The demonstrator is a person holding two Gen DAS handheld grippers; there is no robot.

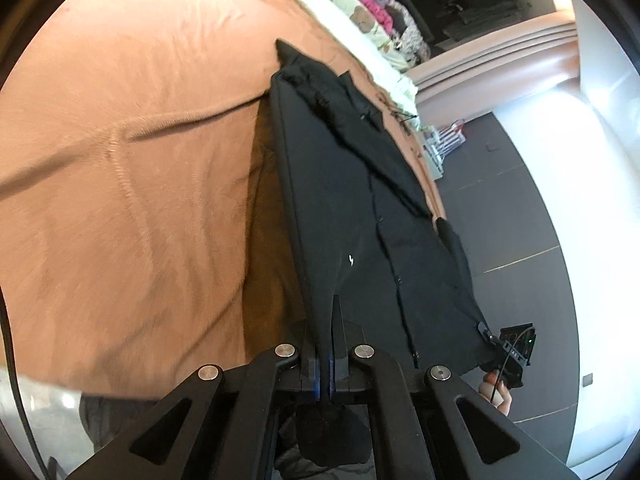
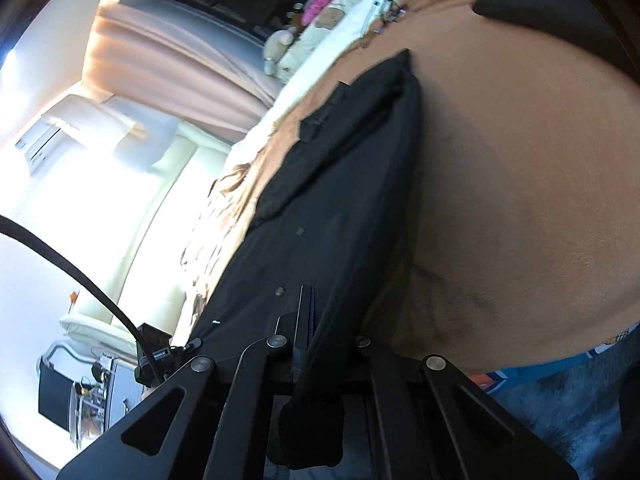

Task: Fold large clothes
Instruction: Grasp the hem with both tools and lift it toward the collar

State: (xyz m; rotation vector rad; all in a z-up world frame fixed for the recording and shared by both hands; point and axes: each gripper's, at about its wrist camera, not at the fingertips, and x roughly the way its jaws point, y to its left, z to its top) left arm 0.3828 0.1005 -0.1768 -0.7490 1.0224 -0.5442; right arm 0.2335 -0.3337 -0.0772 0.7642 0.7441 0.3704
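The left gripper (image 1: 326,320) was closed, its two fingers pinched tight on a hem of the black garment (image 1: 344,208), with a tuft of the cloth hanging behind the fingers toward the camera. From that grip the garment ran straight away from the gripper in a long, taut band, its far end resting on the orange bedspread (image 1: 120,160). The right gripper (image 2: 316,320) was likewise clamped on the black garment (image 2: 336,200), the cloth draped over one finger and bunched below it. From there the garment stretched forward to a pointed corner lying on the orange bedspread (image 2: 520,200). Beyond the garment's far end, pale bedding (image 2: 352,12) and a pink item (image 2: 320,2) lay at the bedspread's edge.
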